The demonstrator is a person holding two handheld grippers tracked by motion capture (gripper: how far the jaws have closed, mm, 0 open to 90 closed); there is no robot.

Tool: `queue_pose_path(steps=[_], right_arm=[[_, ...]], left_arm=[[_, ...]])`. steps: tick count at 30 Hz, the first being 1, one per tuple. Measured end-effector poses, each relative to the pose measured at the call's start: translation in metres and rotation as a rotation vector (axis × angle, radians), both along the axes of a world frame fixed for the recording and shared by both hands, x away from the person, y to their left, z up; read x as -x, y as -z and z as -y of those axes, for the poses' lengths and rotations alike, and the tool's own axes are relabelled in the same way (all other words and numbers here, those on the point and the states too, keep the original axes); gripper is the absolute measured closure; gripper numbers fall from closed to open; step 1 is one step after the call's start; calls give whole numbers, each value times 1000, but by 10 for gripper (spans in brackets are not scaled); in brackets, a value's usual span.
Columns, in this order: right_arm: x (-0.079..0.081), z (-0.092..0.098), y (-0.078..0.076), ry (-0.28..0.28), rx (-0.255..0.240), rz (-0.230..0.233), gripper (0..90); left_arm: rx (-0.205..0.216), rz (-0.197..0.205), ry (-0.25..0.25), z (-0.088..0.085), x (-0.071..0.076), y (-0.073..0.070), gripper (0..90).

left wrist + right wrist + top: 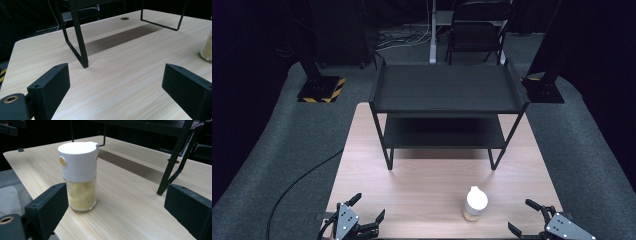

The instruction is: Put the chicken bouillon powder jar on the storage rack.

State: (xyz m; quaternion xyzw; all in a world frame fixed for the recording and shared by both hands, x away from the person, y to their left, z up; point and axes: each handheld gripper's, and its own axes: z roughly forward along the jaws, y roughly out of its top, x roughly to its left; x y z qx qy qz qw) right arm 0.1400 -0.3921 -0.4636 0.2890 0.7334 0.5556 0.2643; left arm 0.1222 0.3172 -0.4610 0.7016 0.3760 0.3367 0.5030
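Note:
A glass jar point(474, 203) with a white cap and yellow grains inside stands upright on the wooden table point(422, 185) near its front edge, right of centre. In the right gripper view the jar point(79, 175) stands just ahead of the left jaw, not between the jaws. My right gripper point(527, 218) is open at the front right corner, a little right of the jar. My left gripper point(368, 207) is open at the front left, over bare wood. In the left gripper view the jar point(207, 48) shows at the right edge.
A black two-tier metal shelf rack point(447, 95) stands on the far half of the table; its front legs point(80, 45) come down mid-table. A black cable point(297, 185) runs on the grey carpet at left. A folding chair point(477, 30) stands behind.

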Motion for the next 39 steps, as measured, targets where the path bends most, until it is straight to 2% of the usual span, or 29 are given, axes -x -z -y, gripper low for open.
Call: queue_pose_path(steps=[14,25,30,33,38,39], right_arm=[[1,-4,0,-12,1,0,26],[-5,-20,-3,-53,31,-7,26],[-18,-38,-9,-91,54,-13,25],[-27,-45,-12,-122,67,-33,33],[-38,-55,-15,-139,80,-48,36],[-41,-56,-15,-140,70,-57,36]], left_arm=[[-3,-3,3,1,-1,0,76],[-7,-3,3,2,-1,0,77],[-5,-2,-2,2,0,0,76],[-3,-3,-3,1,0,0,76],[-5,-4,-2,2,0,0,76],[-5,-4,-1,2,0,0,76]])
